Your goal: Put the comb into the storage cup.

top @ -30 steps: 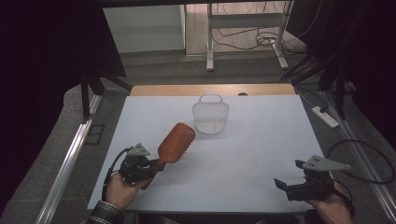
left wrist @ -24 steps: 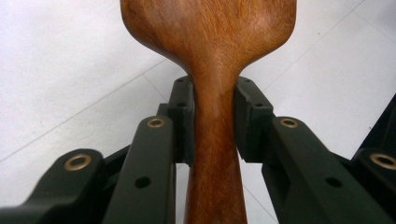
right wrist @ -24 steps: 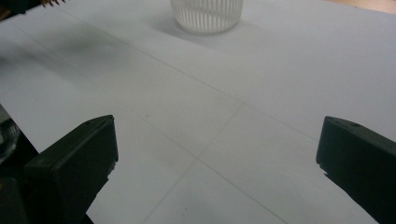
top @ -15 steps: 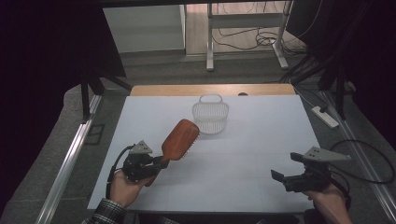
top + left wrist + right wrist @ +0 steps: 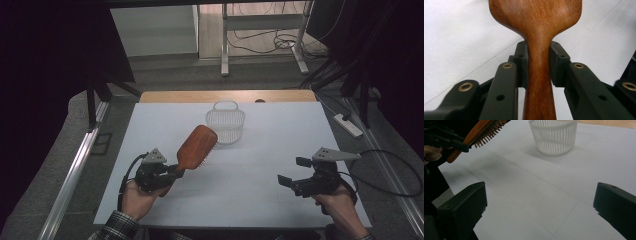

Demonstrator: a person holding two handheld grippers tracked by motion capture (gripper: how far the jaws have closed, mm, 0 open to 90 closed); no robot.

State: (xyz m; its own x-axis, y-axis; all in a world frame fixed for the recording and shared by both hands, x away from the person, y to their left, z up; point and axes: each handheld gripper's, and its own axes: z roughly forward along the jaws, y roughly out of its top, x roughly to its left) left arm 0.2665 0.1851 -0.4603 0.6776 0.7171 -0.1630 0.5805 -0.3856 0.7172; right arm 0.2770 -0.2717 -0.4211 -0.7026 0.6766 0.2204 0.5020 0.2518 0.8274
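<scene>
A wooden hairbrush (image 5: 196, 146) hangs above the white table, its paddle head tilted up toward a small white slatted basket (image 5: 226, 123). My left gripper (image 5: 170, 172) is shut on the brush's handle (image 5: 539, 75), both pads pressed against the narrow neck. In the right gripper view the hairbrush (image 5: 482, 130) shows its bristles facing down at the upper left, and the basket (image 5: 553, 135) stands upright at the top. My right gripper (image 5: 291, 172) hovers open at the table's near right with nothing between its fingers.
The white table top (image 5: 270, 145) stretches between the two grippers. A wooden strip (image 5: 225, 96) runs along its far edge. A power strip (image 5: 349, 125) lies on the floor to the right, and metal rails (image 5: 75, 170) flank the table.
My left gripper has carried the hairbrush forward and up, closer to the basket. My right gripper has moved up and left from the near right corner.
</scene>
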